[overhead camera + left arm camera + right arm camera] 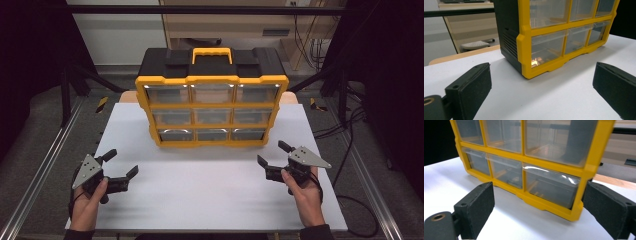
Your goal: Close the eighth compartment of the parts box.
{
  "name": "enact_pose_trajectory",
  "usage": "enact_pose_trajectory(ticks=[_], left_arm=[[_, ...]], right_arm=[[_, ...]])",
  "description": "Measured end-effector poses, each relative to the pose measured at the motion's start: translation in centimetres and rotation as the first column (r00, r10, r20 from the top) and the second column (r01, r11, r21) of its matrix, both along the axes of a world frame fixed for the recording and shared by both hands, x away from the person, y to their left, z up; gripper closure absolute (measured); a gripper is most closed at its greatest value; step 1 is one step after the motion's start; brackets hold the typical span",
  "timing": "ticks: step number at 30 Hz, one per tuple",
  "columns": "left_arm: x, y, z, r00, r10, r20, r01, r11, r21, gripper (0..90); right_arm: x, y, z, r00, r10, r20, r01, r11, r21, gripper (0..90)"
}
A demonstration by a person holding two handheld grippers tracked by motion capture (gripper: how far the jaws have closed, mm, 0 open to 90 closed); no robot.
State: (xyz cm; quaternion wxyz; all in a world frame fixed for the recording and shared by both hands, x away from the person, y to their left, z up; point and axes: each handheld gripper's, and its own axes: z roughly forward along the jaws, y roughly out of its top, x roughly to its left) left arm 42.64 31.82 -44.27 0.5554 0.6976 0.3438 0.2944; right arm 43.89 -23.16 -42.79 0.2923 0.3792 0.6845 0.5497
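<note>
While both jaws stand wide and empty, your right gripper (270,157) at four o'clock and left gripper (121,162) at eight flank the yellow-and-black plastic drawer cabinet (212,102) at the white table's (210,195) twelve o'clock, probably readying a drawer pull.

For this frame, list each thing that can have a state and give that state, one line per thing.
Organizer box: upright on the white table, front toward the person, all nine clear drawers pushed in.
Carry handle: folded flat on top of the box.
Left tongs: open, nothing between the jaws, low over the table, clear of the box.
Right tongs: open, nothing between the jaws, near the box's lower right corner, not touching it.
</note>
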Motion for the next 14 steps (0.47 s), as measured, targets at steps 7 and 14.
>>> enact_pose_trajectory(ticks=[7,14], left_arm=[[-0.5,0.8,-0.1,1.0,0.004,-0.007,-0.004,1.0,-0.002,1.9],[0.0,0.1,-0.4,0.9995,-0.027,-0.018,0.027,0.9996,0.011,1.9]], right_arm=[[-0.4,-1.5,-0.8,0.9997,-0.02,0.014,0.019,1.0,0.006,8.4],[-0.8,-1.8,-1.6,0.9993,-0.007,0.036,0.006,1.0,0.004,5.3]])
